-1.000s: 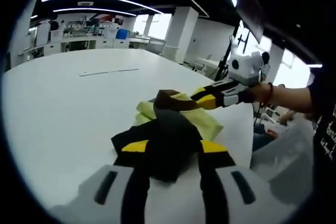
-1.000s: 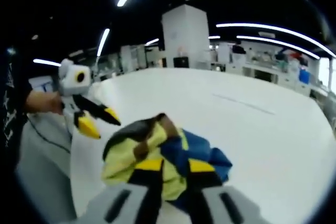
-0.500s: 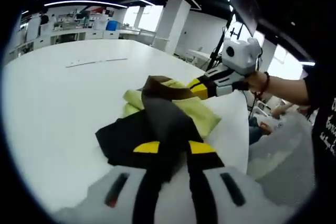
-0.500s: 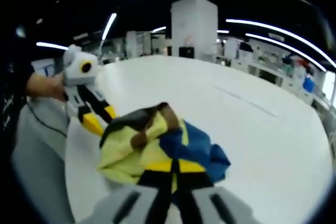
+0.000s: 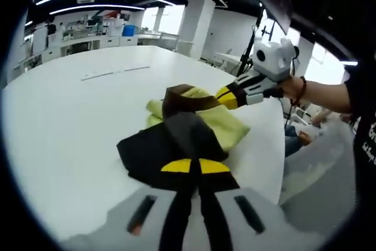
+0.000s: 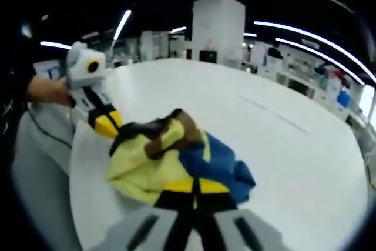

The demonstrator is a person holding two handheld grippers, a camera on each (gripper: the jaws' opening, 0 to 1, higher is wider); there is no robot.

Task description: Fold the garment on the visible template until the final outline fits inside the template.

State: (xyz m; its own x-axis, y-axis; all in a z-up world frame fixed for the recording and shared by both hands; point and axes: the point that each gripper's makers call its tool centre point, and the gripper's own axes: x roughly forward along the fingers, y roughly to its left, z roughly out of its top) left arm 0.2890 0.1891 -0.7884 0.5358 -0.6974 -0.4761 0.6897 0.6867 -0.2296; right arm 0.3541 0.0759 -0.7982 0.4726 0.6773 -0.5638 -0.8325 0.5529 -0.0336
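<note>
- The garment (image 5: pixel 188 124), yellow, black and brown with a blue part, lies bunched on the white worktop (image 5: pixel 70 116), centre frame in both views.
- The left gripper (image 5: pixel 195 167) is clenched on its dark near edge, bottom centre.
- The right gripper (image 6: pixel 195 187) is clamped on its yellow-blue edge, bottom centre.

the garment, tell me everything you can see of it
The garment is a soft, crumpled fabric bundle in pale yellow, blue, black and brown, bunched in a heap on the white table near its edge. Its brown trim stands up at the top of the pile. The left tongs are shut on its dark part, and the right tongs are shut on the yellow-blue side. It is not laid flat, and no fold line is readable.
</note>
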